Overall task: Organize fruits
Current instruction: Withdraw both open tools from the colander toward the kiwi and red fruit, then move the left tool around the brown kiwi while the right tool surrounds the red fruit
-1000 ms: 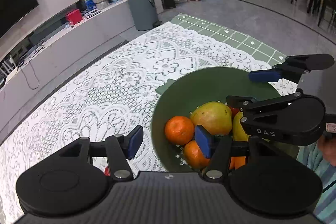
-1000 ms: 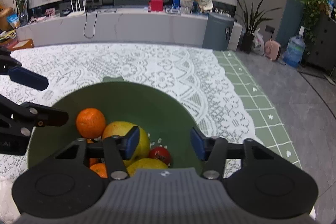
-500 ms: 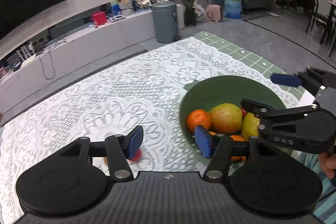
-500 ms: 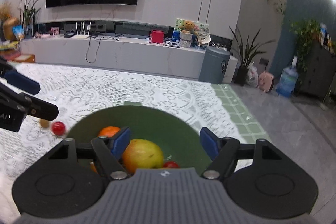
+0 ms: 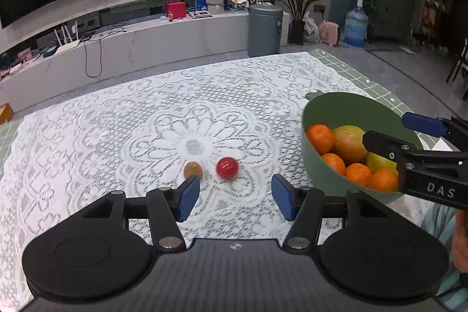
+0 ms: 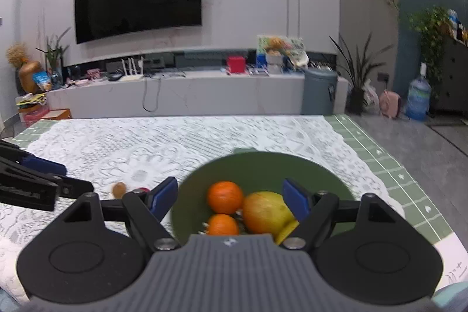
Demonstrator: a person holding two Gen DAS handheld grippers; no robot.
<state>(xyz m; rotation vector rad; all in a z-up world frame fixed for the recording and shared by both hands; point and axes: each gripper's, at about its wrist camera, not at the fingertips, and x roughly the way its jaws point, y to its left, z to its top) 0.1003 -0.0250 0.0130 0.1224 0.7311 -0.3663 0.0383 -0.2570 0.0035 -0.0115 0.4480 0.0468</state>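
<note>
A green bowl [image 5: 345,107] on a lace tablecloth [image 5: 117,122] already holds most of the fruit — several oranges [image 5: 320,138], a mango [image 5: 349,144] and a yellow fruit. Two small fruits remain outside on the cloth: a red one [image 5: 227,167] and a brownish one [image 5: 193,170], side by side just ahead of the left gripper [image 5: 231,196], whose jaws stand apart and empty. The right gripper [image 6: 231,196] hovers over the bowl, jaws opening, holding nothing.
</note>
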